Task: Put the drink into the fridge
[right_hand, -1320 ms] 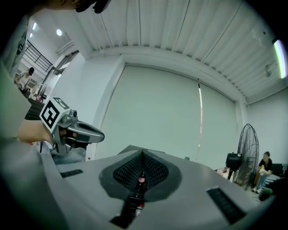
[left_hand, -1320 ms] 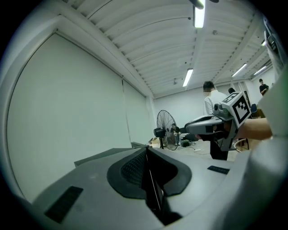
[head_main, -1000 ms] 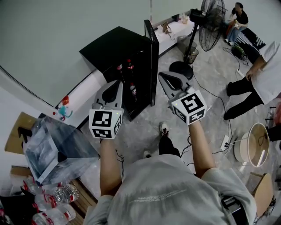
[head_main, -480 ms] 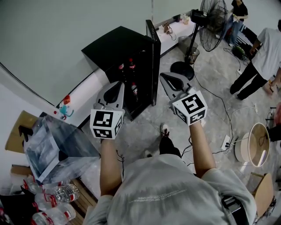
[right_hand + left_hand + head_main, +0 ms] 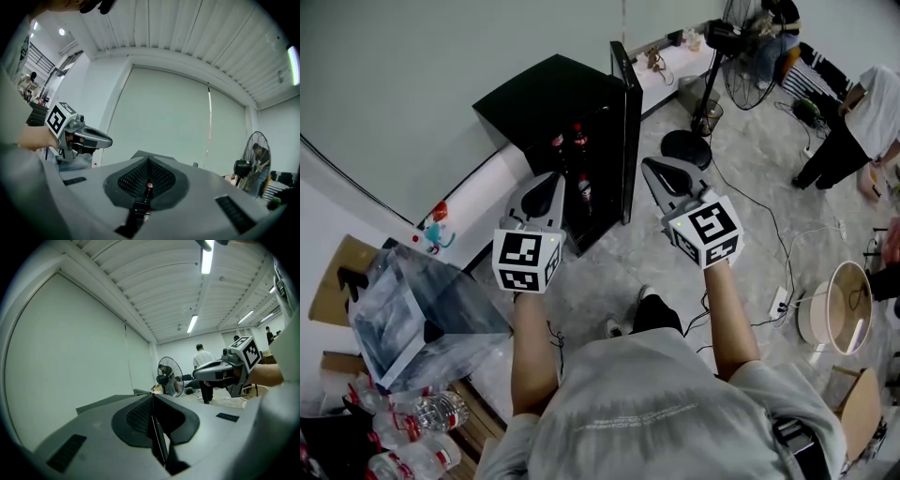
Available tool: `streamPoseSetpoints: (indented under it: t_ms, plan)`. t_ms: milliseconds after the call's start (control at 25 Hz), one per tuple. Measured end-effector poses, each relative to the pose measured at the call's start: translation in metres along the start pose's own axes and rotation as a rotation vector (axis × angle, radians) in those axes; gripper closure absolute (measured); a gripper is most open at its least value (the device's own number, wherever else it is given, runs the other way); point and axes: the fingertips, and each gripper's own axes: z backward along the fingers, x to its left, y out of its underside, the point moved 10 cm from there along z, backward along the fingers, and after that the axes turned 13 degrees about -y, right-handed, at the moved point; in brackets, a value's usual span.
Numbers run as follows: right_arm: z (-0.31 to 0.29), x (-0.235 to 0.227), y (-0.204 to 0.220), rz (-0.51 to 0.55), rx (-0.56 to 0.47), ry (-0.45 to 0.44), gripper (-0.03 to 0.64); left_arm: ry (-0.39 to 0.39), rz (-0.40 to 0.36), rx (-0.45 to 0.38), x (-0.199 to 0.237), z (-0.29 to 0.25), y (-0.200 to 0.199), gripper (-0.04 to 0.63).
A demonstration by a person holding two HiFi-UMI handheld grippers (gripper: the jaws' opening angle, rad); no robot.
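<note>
**Left gripper** [image 5: 550, 180]: jaws pressed together, nothing held. In its own view the pads meet with only a dark slit between them. It is held beside the right gripper and pointed the same way.

**Right gripper** [image 5: 650, 166]: jaws drawn to a hairline gap, empty. A red-capped bottle [image 5: 148, 188] is seen through that gap, well beyond the tips and not gripped.

**Fridge** [image 5: 546, 92]: black, ahead of both grippers. The door [image 5: 625, 122] is swung open, with its edge ahead of the space between the two grippers.

**Drinks, shelved** [image 5: 578, 141]: dark bottles with red caps, stood upright inside the fridge, ahead of the left gripper.

**Drinks, loose** [image 5: 427, 412]: clear bottles with red labels, laid behind and to the left of the left gripper, beside a bag [image 5: 412, 319]. None is held.

**Progress (judged):** some stock is already placed. Whether more is to be fetched cannot be told.

**Handling (judged):**
- A full plastic bottle is expected to be moderately heavy.
- Its wall should yield slightly under pressure, and its skin is smooth and may slip.
- It is best taken across the body at the label band, below the shoulder, and kept upright.
- The jaws would have to be spread first.
</note>
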Motion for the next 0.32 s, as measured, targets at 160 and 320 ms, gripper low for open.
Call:
streamPoseSetpoints:
  t_ms: [160,320]
  plan:
    - [0.000,-0.003,0.003,-0.007,0.002,0.000,0.617,0.011,0.002,0.001,0.000,-0.007,0.000,0.578]
    - [-0.001,-0.008,0.006,-0.023,0.006,-0.004,0.617,0.014,0.006,0.006,0.000,-0.013,0.000,0.577]
